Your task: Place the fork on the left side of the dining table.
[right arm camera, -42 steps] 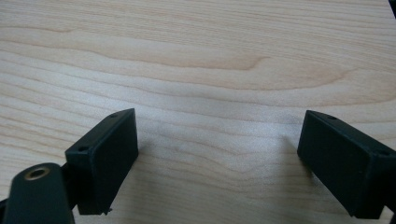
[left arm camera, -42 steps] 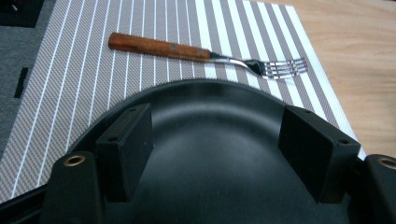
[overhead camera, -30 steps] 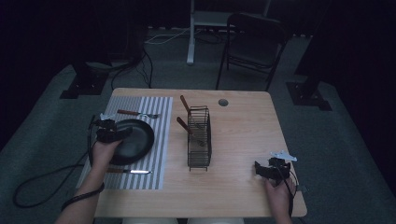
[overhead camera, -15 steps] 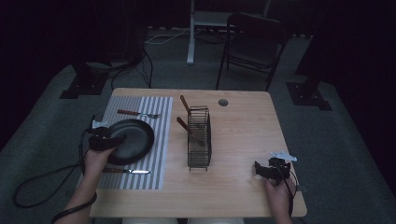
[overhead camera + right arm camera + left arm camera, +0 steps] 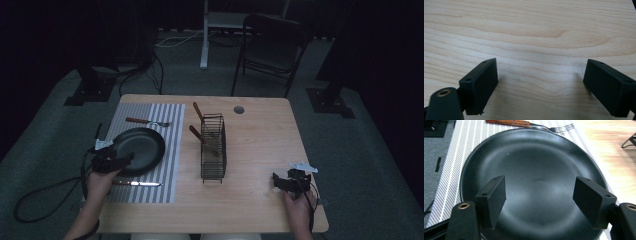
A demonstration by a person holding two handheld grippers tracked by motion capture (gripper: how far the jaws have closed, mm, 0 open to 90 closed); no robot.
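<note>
Left hand-held gripper [image 5: 540, 203] hovers wide open and empty over the round black plate [image 5: 140, 148] on the striped mat, likely lining up a rim grab, while the right hand-held gripper [image 5: 540, 87], also gaping empty, rests well off beyond the plate.

Table [image 5: 260, 150]: pale wood, smooth, visible grain, matt w/ slight sheen. Placemat [image 5: 170, 125]: woven-looking cloth, fine grey/white stripes, matt. Plate [image 5: 536, 170]: black, smooth, semi-gloss, soft reflections; material can't tell. Fork [image 5: 534, 124]: shiny metal tines, reddish-brown wood handle. Knife [image 5: 137, 183]: bright metal blade, dark handle. Rack [image 5: 213, 147]: thin dark metal wire. Left gripper [image 5: 539, 202] & right gripper [image 5: 541, 87] pads: black, matt, plastic-looking, w/ brass-coloured rivets. Floor [image 5: 350, 150]: grey carpet, rough.
</note>
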